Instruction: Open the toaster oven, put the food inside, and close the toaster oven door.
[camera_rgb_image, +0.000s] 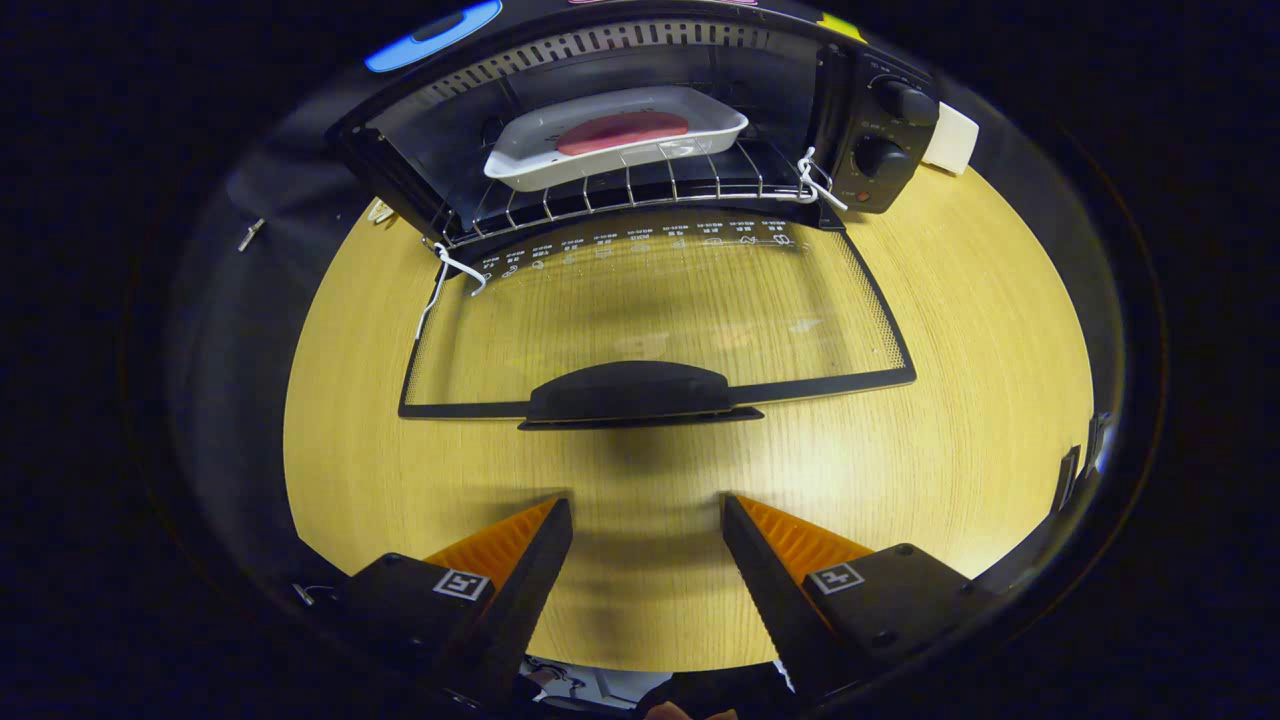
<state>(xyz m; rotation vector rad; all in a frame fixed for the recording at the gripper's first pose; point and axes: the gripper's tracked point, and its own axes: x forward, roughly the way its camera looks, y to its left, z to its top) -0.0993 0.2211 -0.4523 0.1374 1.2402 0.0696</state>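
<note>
A black toaster oven (880, 130) stands at the back of the wooden table (980, 400). Its glass door (650, 310) is folded down flat toward me, with the black door handle (630, 392) at its near edge. Inside, on the wire rack (640, 195), rests a white tray (540, 165) holding a reddish piece of food (622, 131). My gripper (647, 505) is open and holds nothing. It hovers over the table a little short of the door handle, which lies just ahead of the fingers.
Two black knobs (905, 100) sit on the oven's right panel. A white block (950, 140) stands behind the oven to the right. White cords (445, 275) hang at the door's hinges.
</note>
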